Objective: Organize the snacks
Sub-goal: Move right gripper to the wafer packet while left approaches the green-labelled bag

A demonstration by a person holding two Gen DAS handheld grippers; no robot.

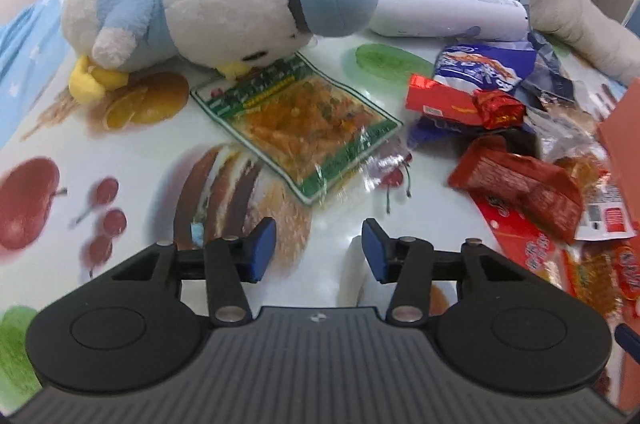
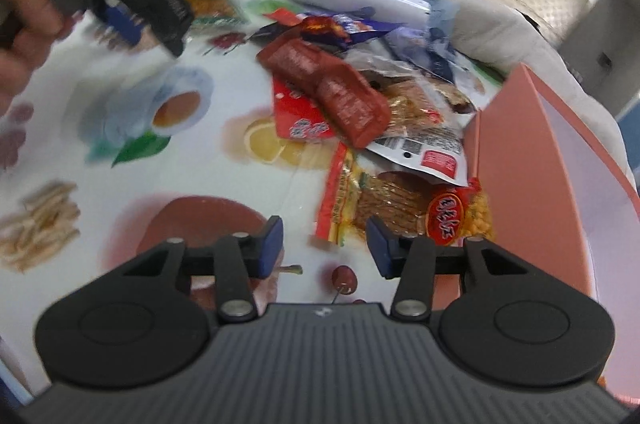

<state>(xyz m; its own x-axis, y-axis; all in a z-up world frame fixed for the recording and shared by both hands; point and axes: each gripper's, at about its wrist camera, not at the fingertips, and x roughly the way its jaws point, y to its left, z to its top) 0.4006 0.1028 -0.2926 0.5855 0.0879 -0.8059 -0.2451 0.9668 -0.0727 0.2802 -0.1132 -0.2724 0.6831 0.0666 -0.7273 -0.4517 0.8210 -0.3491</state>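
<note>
Both sets of jaws are standing apart and empty: the left gripper [image 1: 319, 250] is aiming at the green-edged packet [image 1: 298, 118] on the counter [image 1: 168, 160], the right gripper [image 2: 325, 246] at the snack pile [image 2: 360, 112]. Reaching is underway; closing comes next. One pink box [image 2: 532, 160], one plush toy [image 1: 224, 12].

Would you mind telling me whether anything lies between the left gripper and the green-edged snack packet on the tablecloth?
Nothing visible does. The left gripper is open above bare tablecloth, and the green-edged snack packet lies flat just ahead. The plush toy's beak touches only its far corner.
</note>
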